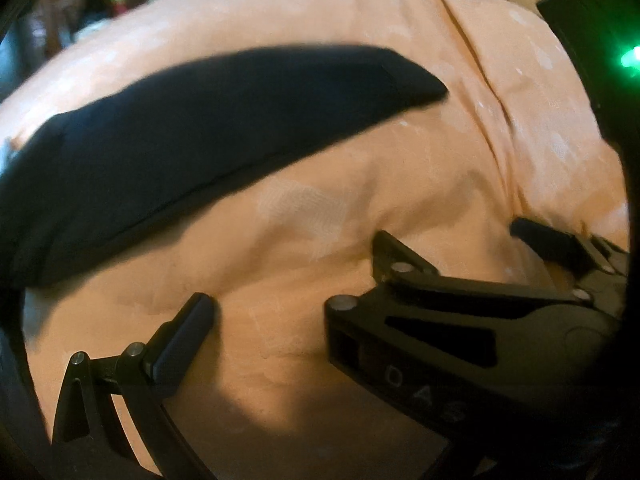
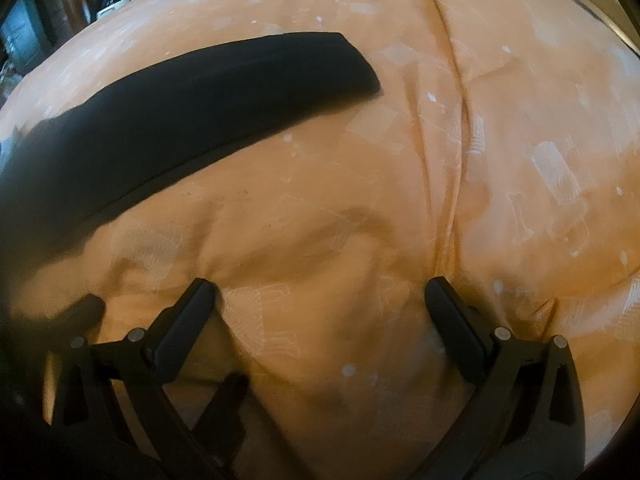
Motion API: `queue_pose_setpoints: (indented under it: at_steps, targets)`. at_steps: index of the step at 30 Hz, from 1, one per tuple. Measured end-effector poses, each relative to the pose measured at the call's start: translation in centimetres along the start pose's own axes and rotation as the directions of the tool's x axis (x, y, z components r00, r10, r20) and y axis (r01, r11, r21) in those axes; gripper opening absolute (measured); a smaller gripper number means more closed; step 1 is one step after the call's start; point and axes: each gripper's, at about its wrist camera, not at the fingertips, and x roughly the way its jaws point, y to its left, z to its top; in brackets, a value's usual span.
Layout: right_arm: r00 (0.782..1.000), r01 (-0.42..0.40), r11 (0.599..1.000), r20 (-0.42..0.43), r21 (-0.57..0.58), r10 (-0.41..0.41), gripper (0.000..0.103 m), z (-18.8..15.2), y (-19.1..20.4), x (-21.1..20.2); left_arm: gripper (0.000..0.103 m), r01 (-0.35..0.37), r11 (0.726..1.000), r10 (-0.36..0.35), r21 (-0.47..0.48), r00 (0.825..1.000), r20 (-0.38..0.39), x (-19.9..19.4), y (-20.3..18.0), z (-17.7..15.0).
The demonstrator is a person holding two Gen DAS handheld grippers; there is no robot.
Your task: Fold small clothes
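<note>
The right gripper (image 2: pixel 320 312) was spread wide, its two black fingers (image 2: pixel 456 328) well apart and grasping nothing, their tips resting on or just above the rumpled orange bedsheet (image 2: pixel 520 184). The sheet bunched into soft creases between and ahead of those fingers. Beyond them, up and to the left, lay the dark garment (image 2: pixel 192 112), a long, flat, folded strip running from the left edge toward the middle of the sheet, apart from both fingertips. In the left wrist view the left gripper (image 1: pixel 280 312) showed only one of its own fingers (image 1: pixel 184 340) clearly, at the lower left; the other side was covered by the body of the right gripper (image 1: pixel 448 264), which crossed in front with its jaws parted, so whether the left one was released or clenched could not be told. The garment (image 1: pixel 180 148) lay ahead of the left finger and to its left, near but not touching it, flat on the bedsheet (image 1: pixel 400 128). A long fold ran down the sheet to the right of the garment. Blurred household clutter (image 2: pixel 80 4) sat past the far edge.
</note>
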Motion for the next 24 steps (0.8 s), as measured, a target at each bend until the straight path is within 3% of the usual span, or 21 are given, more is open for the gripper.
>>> queue_pose_setpoints:
  at_steps: [3, 6, 10, 14, 17, 20, 22, 24]
  targets:
    - [1.000, 0.016, 0.998, 0.019, -0.055, -0.015, 0.103, 0.1, 0.4, 0.3, 0.103, 0.081, 0.995, -0.079, 0.050, 0.996, -0.043, 0.1, 0.9, 0.4]
    - [0.994, 0.080, 0.993, 0.074, -0.084, -0.074, 0.103, -0.7, 0.5, 0.9, 0.103, 0.104, 0.993, -0.099, 0.063, 0.991, -0.091, 0.3, 1.3, 0.8]
    - [0.997, 0.078, 0.995, 0.012, -0.058, -0.078, 0.103, -0.6, 1.1, 0.8, 0.103, 0.163, 0.984, -0.153, 0.068, 0.979, -0.138, 0.5, 1.9, 1.3]
    - [0.997, 0.062, 0.996, -0.046, -0.061, -0.065, 0.103, -0.1, 1.8, 0.8, 0.100, 0.170, 0.981, -0.150, 0.097, 0.972, -0.181, 0.2, 2.2, 1.8]
    - [0.999, -0.003, 1.000, -0.042, -0.010, 0.002, 0.103, 0.8, 0.4, 0.4, 0.096, 0.146, 0.979, -0.126, 0.145, 0.983, -0.136, -2.4, 2.4, 1.3]
    - [0.987, -0.150, 0.986, 0.069, 0.067, 0.145, 0.103, 1.1, -0.3, -2.7, 0.096, 0.111, 0.971, -0.108, 0.211, 0.994, -0.028, -7.4, 3.2, 0.4]
    - [0.961, -0.203, 0.975, 0.207, 0.091, 0.181, 0.103, 0.9, -0.2, -6.7, 0.096, 0.100, 0.971, -0.121, 0.218, 0.989, 0.085, -12.3, 4.7, -0.5]
    - [0.910, -0.244, 0.967, 0.362, 0.071, 0.203, 0.103, -0.2, 0.7, -11.6, 0.096, 0.090, 0.975, -0.130, 0.202, 0.973, 0.190, -16.6, 6.8, -1.2]
